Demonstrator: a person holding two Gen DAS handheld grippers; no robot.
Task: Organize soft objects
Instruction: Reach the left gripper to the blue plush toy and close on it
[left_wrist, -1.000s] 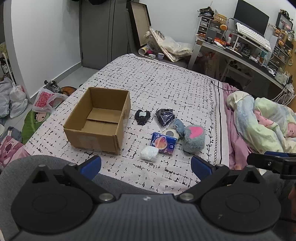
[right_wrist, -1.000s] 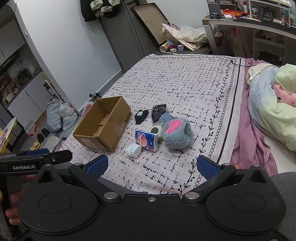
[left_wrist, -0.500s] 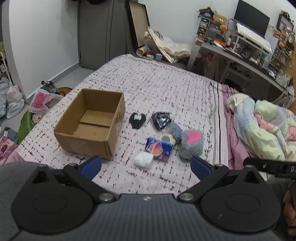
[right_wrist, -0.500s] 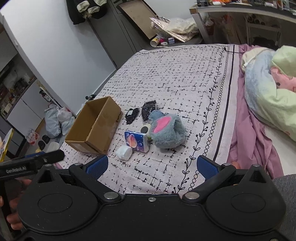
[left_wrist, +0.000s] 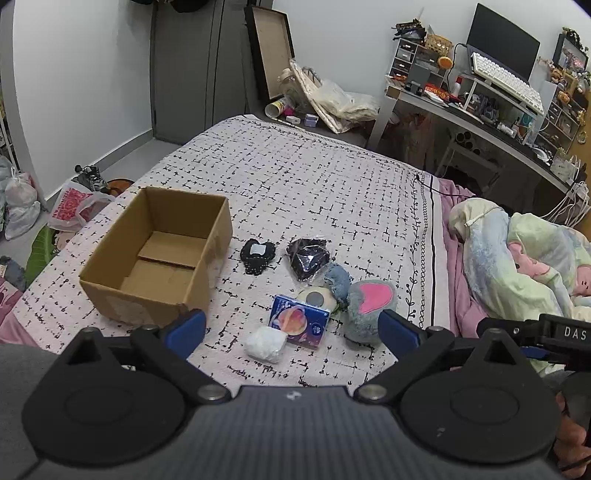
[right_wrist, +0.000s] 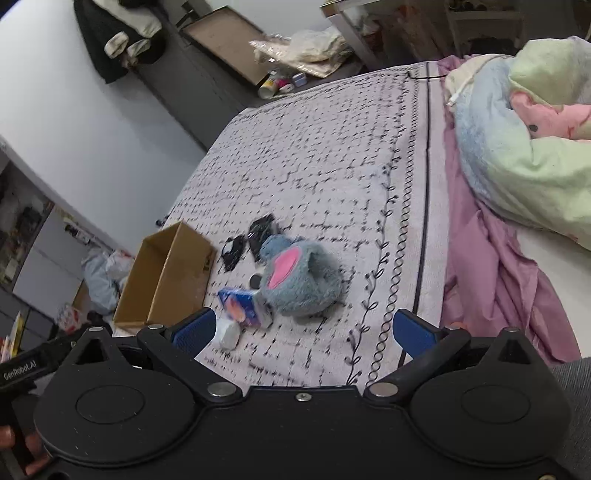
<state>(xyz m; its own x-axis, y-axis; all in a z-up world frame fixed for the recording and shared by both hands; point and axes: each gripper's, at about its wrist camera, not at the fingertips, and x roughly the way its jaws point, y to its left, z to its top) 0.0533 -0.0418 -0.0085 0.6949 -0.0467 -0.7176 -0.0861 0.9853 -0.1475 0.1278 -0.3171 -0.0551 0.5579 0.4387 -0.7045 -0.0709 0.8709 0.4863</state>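
Grey plush toy with pink ear lies on the patterned bedspread, touching a blue printed packet; white wad just beside; two black pouches behind. Cardboard box, open, stands left. "GenRobot.AI" reads on the left gripper; "DAS" on the right gripper. Both jaws spread, holding nothing.

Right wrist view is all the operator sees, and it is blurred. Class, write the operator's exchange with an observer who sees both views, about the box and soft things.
Operator: Is anything in the brown cardboard box?
Observer: No; the left wrist view shows its bare floor.
Operator: What is the dark spot beside the grey and pink plush toy?
Observer: A grey disc on a round cream pad.
Operator: Is the left gripper open?
Observer: Yes, open, holding nothing.
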